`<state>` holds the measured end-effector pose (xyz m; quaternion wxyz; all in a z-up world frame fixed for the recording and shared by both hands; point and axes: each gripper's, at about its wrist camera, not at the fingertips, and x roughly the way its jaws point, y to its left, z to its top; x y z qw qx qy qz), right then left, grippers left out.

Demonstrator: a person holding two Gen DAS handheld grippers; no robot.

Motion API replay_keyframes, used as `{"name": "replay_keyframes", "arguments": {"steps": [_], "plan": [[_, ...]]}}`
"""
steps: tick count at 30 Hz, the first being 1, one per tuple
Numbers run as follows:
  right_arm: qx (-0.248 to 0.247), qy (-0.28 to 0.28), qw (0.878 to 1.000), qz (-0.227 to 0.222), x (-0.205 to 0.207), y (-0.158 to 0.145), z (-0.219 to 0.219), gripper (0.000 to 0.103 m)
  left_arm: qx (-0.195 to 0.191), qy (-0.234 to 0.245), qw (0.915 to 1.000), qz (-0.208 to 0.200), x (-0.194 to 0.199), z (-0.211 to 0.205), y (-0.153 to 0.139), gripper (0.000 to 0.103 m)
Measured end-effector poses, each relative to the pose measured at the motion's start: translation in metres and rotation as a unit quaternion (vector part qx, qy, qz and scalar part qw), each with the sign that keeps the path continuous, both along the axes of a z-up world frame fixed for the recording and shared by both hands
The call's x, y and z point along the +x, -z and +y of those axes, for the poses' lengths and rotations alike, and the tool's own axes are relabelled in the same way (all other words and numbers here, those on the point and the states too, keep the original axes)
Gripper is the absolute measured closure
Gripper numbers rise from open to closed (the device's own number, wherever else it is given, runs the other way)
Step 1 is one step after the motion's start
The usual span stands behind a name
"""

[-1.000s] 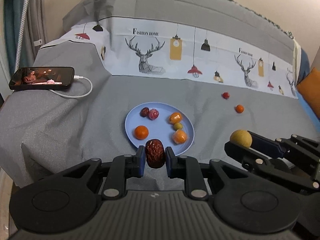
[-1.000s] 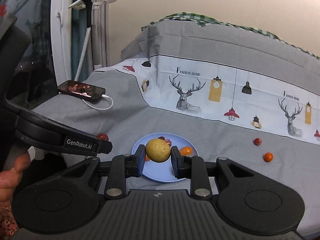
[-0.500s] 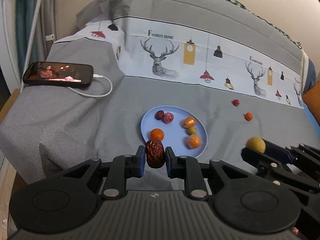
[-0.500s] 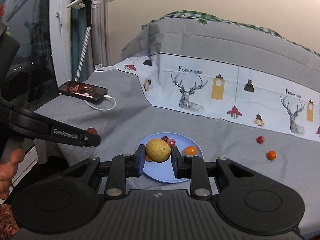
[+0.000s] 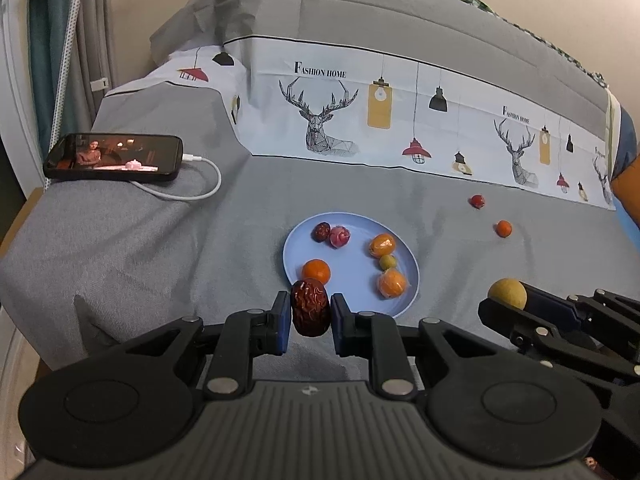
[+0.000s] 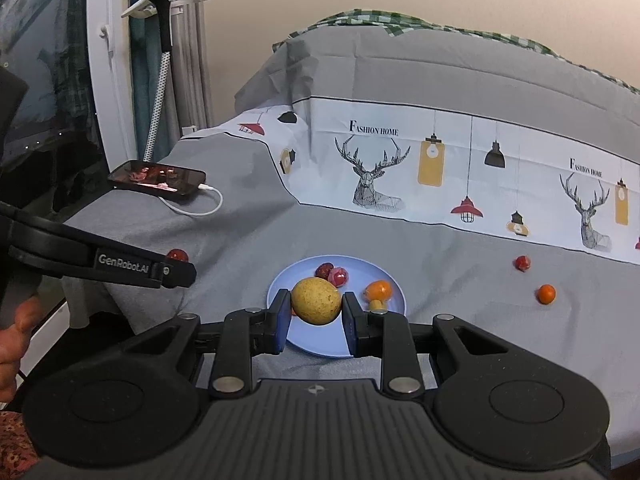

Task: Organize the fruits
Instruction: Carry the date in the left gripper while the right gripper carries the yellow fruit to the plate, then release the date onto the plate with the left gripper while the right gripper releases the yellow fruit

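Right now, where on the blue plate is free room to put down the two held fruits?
The blue plate is bare in its middle and near part, between the orange on the left and the wrapped orange fruit on the right. The far rim and right side are crowded.

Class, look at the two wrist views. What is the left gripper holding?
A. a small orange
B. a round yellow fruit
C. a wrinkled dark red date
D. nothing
C: in the left wrist view the left gripper is shut on a wrinkled dark red date, while the round yellow fruit sits in the right gripper.
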<state>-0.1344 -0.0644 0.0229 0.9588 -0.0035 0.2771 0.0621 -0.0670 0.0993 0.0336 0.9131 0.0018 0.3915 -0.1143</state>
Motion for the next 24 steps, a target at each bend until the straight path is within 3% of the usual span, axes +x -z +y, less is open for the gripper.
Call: {"name": "replay_keyframes", "arguments": {"steps": [6,10,17,24], "plan": [[-0.009,0.007,1.000,0.010,0.030,0.016,-0.002,0.074,0.015,-0.001,0.9999,-0.005,0.024,-0.008,0.005,0.080],[-0.009,0.016,0.999,0.042,0.059,0.040,-0.006,0.074,0.023,0.008,0.9997,-0.005,0.053,-0.021,0.017,0.080],[-0.011,0.013,0.995,0.101,0.105,0.083,-0.009,0.074,0.057,0.053,0.9969,0.005,0.107,-0.052,0.057,0.080],[-0.010,0.012,0.992,0.125,0.153,0.107,-0.021,0.074,0.075,0.054,0.9954,0.027,0.164,-0.070,0.092,0.080]]}}
